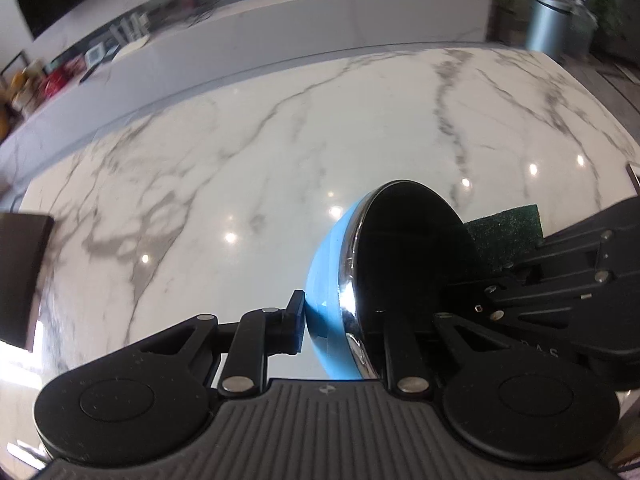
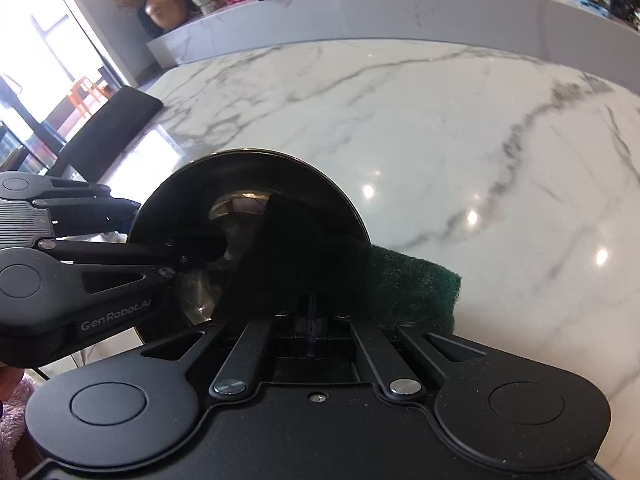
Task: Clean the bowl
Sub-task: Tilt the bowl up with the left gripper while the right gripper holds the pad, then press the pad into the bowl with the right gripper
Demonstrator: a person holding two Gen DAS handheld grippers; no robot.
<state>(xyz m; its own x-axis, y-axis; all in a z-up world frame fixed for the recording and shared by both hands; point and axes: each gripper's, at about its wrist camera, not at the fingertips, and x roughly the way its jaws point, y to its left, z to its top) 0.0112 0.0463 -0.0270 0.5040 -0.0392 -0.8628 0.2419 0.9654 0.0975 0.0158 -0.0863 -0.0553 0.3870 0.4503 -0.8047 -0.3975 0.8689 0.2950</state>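
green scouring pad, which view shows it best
The right wrist view: the green scouring pad lies clamped in the right gripper, reaching into the bowl. The left wrist view shows only a corner behind the bowl's rim.

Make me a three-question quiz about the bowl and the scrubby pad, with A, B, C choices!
1. Where is the green scrubbing pad?
A. Lying flat on the table, far from the bowl
B. Reaching into the bowl, held by the right claw
C. Under the bowl

2. What colour is the outside of the bowl?
A. Blue
B. Red
C. Yellow

3. How is the bowl sitting?
A. Flat on the table
B. Upside down
C. Tipped on its side, gripped at the rim by the left claw

Answers:
1 B, the right claw is shut on the pad, whose far end sits inside the dark bowl.
2 A, the left wrist view shows a blue outer wall beside a shiny rim.
3 C, the left claw pinches the rim, and the opening faces sideways above the marble table.
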